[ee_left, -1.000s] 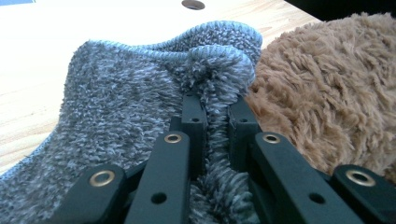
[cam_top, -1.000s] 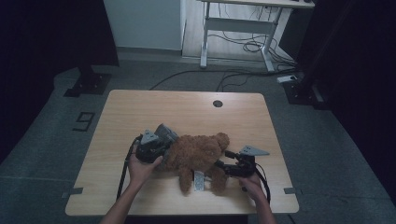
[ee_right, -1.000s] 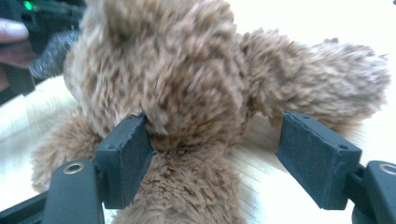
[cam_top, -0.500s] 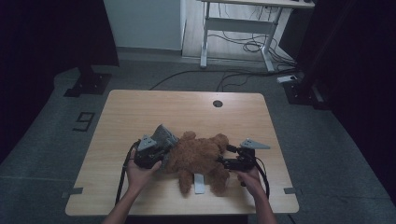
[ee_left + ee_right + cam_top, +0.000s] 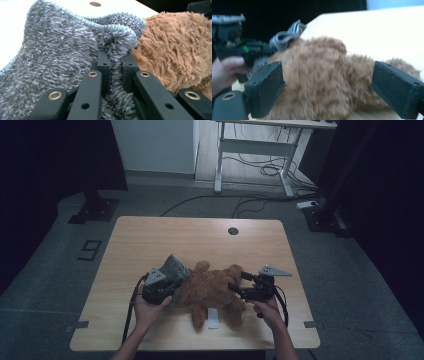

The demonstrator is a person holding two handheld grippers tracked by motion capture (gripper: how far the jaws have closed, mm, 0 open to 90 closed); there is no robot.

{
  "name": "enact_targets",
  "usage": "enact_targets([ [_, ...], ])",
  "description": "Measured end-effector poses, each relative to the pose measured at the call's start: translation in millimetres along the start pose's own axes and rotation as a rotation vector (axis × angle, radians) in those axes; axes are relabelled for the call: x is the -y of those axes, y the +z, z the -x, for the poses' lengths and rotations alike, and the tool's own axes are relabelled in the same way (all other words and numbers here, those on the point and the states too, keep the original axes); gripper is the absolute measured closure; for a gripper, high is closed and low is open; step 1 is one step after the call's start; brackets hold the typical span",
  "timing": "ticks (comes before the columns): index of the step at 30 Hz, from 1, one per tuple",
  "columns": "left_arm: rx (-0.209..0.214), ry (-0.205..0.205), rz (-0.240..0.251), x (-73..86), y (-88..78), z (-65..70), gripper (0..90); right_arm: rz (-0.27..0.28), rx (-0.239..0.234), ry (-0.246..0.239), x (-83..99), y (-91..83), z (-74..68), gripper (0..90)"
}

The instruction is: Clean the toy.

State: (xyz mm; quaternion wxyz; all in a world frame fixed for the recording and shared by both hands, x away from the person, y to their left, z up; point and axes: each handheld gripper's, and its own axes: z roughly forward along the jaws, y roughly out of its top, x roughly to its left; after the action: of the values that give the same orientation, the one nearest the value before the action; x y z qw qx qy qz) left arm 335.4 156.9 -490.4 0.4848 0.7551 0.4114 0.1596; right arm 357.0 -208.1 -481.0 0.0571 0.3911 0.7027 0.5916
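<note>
a brown teddy bear (image 5: 212, 290) lies flat near the front edge of the bench (image 5: 200, 237), between the person's two hands. at its left end a grey fuzzy cloth (image 5: 175, 268), perhaps a little garment, sits bunched against the bear's fur, touching it.

the left gripper (image 5: 161, 290) has its fingers (image 5: 103, 65) pinched almost fully shut on a fold of that grey cloth; in the left gripper view the fabric is squeezed up between the two black pads with its hemmed edge curling over just above them. holding the fold this tightly likely keeps the cloth from slipping while it is worked on or off the toy.

the right gripper (image 5: 329, 87) has its fingers (image 5: 265, 86) spread as wide as they go, having just been opening. the bear's furry body sits between them, but neither pad presses on it, so nothing is held. seen from above, this gripper (image 5: 240, 291) is at the bear's right end, which suggests it has let go to take a fresh hold on the body or a limb. a white tag (image 5: 213, 318) lies on the bench between the bear's legs.
</note>
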Motion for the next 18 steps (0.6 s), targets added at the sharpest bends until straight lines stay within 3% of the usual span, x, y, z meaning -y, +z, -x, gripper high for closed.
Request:
enact_targets([
  [4,0.004,-0.001,0.005,1.4,-1.2,0.2,80.9,-0.002,0.048,0.011,-8.8,6.2,-2.7,11.0],
  [6,0.006,-0.001,0.007,2.5,-2.0,0.7,80.9,-0.041,0.067,0.014,-11.0,15.3,-3.2,10.9],
  [7,0.012,-0.003,0.009,3.6,-3.3,1.1,80.9,-0.109,0.07,-0.006,-8.5,27.6,-5.5,10.4],
  [8,0.012,-0.003,0.009,3.6,-3.3,1.1,80.9,-0.109,0.07,-0.006,-8.5,27.6,-5.5,10.4],
  [9,0.019,-0.003,0.007,5.1,-4.7,1.6,80.9,-0.211,0.058,-0.046,-0.1,42.1,-10.0,7.5],
  [10,0.022,-0.002,0.007,6.0,-5.6,2.0,80.9,-0.247,0.049,-0.056,4.9,47.4,-11.6,5.9],
  [13,0.033,-0.004,0.011,8.6,-7.9,3.5,80.8,-0.251,0.032,-0.039,13.3,49.0,-9.3,4.9],
  [18,0.037,0.002,0.01,10.0,-8.8,6.8,80.8,-0.278,0.066,-0.027,20.8,49.5,-6.8,2.3],
])
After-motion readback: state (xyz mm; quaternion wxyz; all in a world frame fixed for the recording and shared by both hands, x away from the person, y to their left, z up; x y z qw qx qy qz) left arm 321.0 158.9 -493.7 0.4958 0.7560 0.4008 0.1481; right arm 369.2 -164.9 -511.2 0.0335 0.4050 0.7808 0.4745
